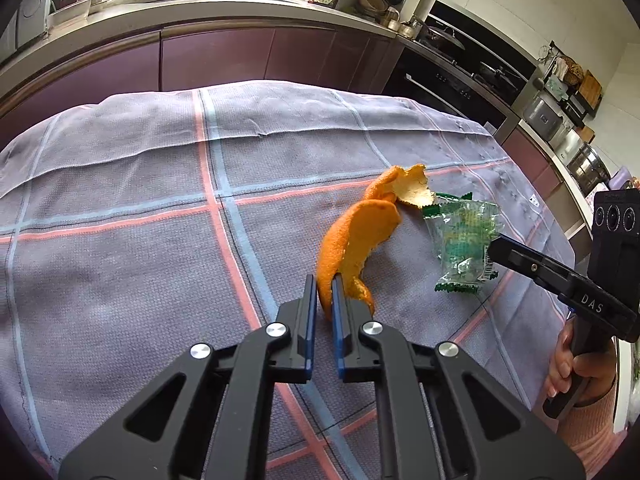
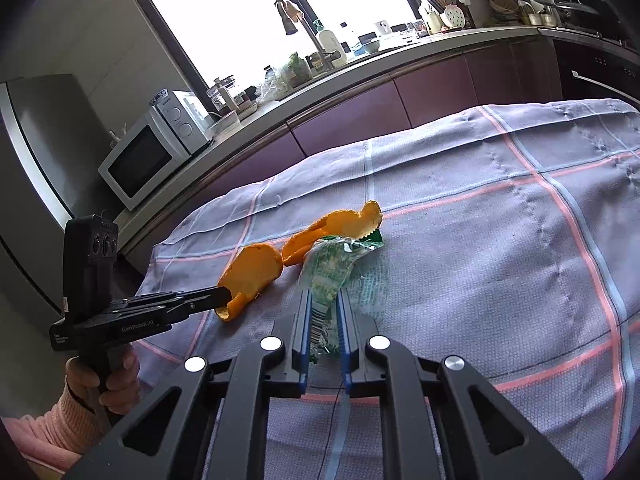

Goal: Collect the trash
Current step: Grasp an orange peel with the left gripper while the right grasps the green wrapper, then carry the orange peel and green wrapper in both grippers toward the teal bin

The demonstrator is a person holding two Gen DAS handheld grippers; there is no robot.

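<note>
left wrist view says we are pinching the near end of the orange peel (image 1: 352,240) in the left gripper (image 1: 323,300) while the right gripper (image 2: 324,312) is clamping the green wrapper (image 2: 332,276), both lying on the checked cloth (image 2: 500,240) (no bin showing), so collecting is barely beginning.

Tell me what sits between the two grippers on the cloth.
Only bare checked tablecloth, seen in the left wrist view; the left gripper is shut on the curled orange peel, the right gripper on the crinkled green-and-clear plastic wrapper.
</note>
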